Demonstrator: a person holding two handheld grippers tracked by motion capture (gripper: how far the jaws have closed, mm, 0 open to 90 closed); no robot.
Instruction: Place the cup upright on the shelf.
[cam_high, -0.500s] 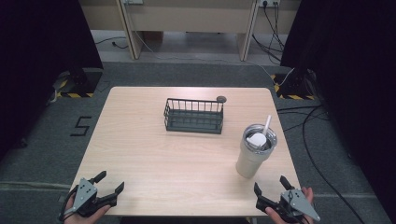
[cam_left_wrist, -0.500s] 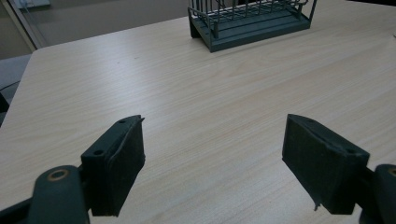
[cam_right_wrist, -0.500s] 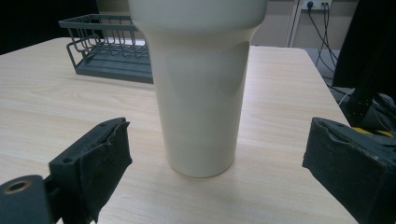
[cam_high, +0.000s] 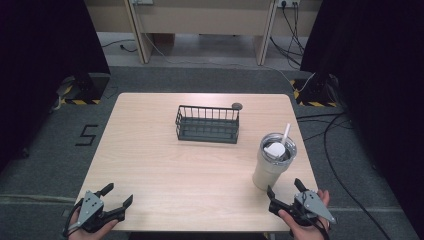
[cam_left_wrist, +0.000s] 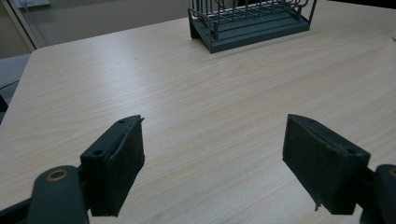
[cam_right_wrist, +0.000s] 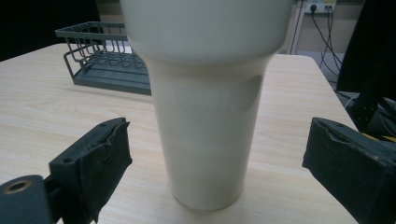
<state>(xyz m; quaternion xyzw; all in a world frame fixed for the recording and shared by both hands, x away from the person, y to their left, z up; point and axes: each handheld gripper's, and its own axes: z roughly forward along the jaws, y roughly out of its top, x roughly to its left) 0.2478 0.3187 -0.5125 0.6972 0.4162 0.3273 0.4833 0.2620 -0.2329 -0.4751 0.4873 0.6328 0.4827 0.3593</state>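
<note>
A cream tumbler with a clear lid and a white straw stands upright at the table's right front. Just in front of it my right gripper is held open, jaws wide on either side of the tumbler but short of it. At the front left corner my left gripper is open over bare wood, nothing between its pads. A dark wire basket sits empty near the table's middle back, and shows far off as the basket ahead of the left jaws.
A small dark round disc lies by the basket's far right corner. The light wooden table is bare between basket and grippers. Cables trail on the grey floor right of the table; a "5" mark is on the floor at left.
Both grippers have edged slightly forward over the table's front edge; the right one is now closer to the tumbler. Nothing on the table has moved.
</note>
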